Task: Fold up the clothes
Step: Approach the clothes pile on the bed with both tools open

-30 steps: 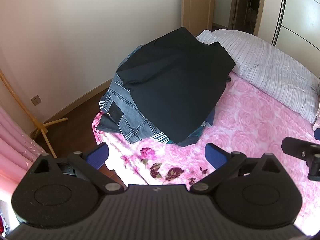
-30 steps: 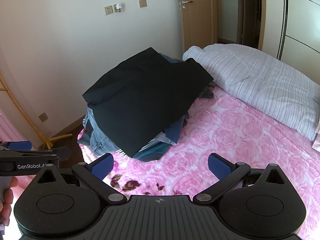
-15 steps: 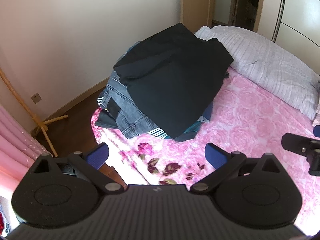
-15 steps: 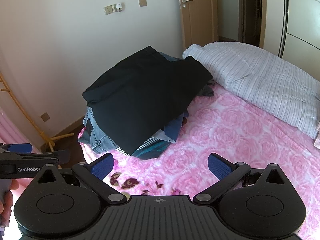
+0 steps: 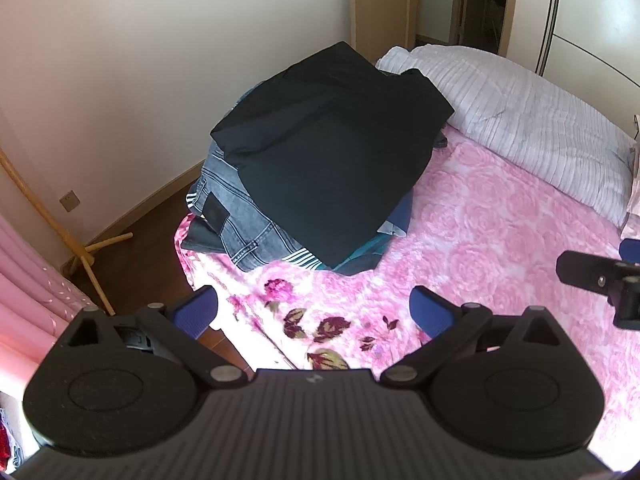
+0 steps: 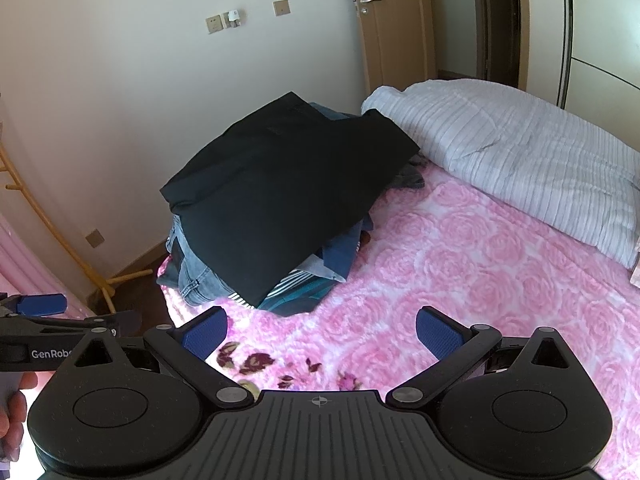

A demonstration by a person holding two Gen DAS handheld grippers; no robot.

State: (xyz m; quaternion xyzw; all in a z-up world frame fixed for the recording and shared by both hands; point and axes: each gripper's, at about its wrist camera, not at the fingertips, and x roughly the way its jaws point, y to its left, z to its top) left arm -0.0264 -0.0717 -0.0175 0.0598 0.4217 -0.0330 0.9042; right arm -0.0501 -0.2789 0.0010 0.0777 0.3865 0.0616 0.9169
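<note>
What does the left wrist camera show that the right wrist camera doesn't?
Only the left wrist view shows the black patch on the jeans, and the right gripper's fingers at the right edge.

Only the right wrist view shows a hand at the lower left holding the left gripper, and the door handle in full.

Both show the black garment topping the clothes pile, the pink blanket, the striped quilt and the wooden stand. Both grippers are open and empty.
</note>
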